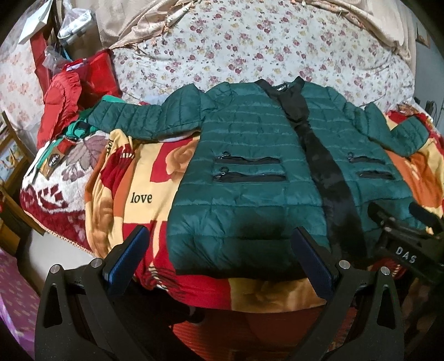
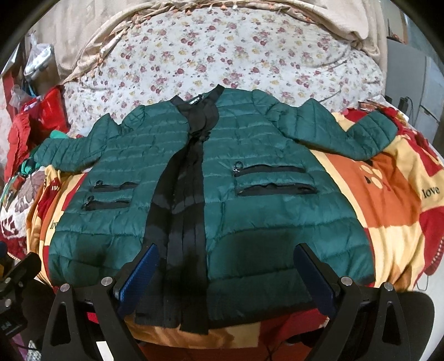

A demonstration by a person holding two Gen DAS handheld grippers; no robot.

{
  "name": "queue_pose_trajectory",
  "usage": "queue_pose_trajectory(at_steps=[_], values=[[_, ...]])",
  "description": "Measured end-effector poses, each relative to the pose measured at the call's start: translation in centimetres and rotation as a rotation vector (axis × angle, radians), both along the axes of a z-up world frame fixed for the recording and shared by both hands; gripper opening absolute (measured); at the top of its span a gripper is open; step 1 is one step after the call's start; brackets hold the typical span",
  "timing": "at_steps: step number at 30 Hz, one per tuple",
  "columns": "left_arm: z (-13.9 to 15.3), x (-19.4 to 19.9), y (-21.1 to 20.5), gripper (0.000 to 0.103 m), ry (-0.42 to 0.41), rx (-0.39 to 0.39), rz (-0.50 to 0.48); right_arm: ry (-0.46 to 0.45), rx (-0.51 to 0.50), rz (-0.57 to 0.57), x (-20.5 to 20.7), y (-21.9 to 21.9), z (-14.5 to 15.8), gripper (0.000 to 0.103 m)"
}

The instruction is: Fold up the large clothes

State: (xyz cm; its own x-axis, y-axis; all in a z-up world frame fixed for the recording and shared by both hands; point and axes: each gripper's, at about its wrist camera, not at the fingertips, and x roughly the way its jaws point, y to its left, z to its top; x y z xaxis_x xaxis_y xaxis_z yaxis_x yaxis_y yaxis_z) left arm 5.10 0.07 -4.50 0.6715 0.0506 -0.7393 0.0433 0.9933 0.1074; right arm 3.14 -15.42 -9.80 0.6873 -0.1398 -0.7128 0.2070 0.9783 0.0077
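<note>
A dark green quilted jacket point(image 1: 249, 166) with a black front placket lies flat, front up, on a red, orange and cream blanket; it also shows in the right wrist view point(image 2: 249, 194). Both sleeves are spread out to the sides. My left gripper point(image 1: 222, 238) is open and empty, hovering over the jacket's lower left hem. My right gripper point(image 2: 226, 255) is open and empty over the lower hem, right of the placket. The right gripper's body point(image 1: 402, 236) shows at the right of the left wrist view.
The blanket point(image 1: 144, 180) covers the bed's near part; a floral sheet point(image 1: 236, 41) lies behind. A pile of red clothes and bags point(image 1: 72, 91) sits at the left. Beige fabric point(image 2: 319, 16) bunches along the back. The bed edge is just below the hem.
</note>
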Motion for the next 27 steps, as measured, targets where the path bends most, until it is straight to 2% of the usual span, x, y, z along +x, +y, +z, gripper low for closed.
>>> queue_pose_trajectory(at_steps=[6,13,18,21,24,27], values=[[-0.4,3.0,3.1,0.102,0.003,0.021,0.076,-0.019,-0.038,0.072,2.2,1.1,0.0,0.097],[0.6,7.6,10.9,0.102,-0.008,0.010,0.236,-0.018,-0.012,0.058,4.7,0.5,-0.5,0.097],[2.3,11.9,17.8,0.102,-0.010,-0.083,0.342,0.001,0.039,0.056,5.7,-0.5,-2.0,0.097],[3.0,14.7,21.3,0.102,-0.023,-0.110,0.400,0.002,0.071,0.076,5.9,-0.6,-2.6,0.097],[3.6,18.1,24.1,0.102,-0.027,-0.129,0.424,0.000,0.077,0.096,6.3,-0.4,-3.0,0.097],[3.5,21.6,26.4,0.102,0.004,-0.179,0.430,0.000,0.076,0.100,6.7,-0.4,-3.4,0.097]])
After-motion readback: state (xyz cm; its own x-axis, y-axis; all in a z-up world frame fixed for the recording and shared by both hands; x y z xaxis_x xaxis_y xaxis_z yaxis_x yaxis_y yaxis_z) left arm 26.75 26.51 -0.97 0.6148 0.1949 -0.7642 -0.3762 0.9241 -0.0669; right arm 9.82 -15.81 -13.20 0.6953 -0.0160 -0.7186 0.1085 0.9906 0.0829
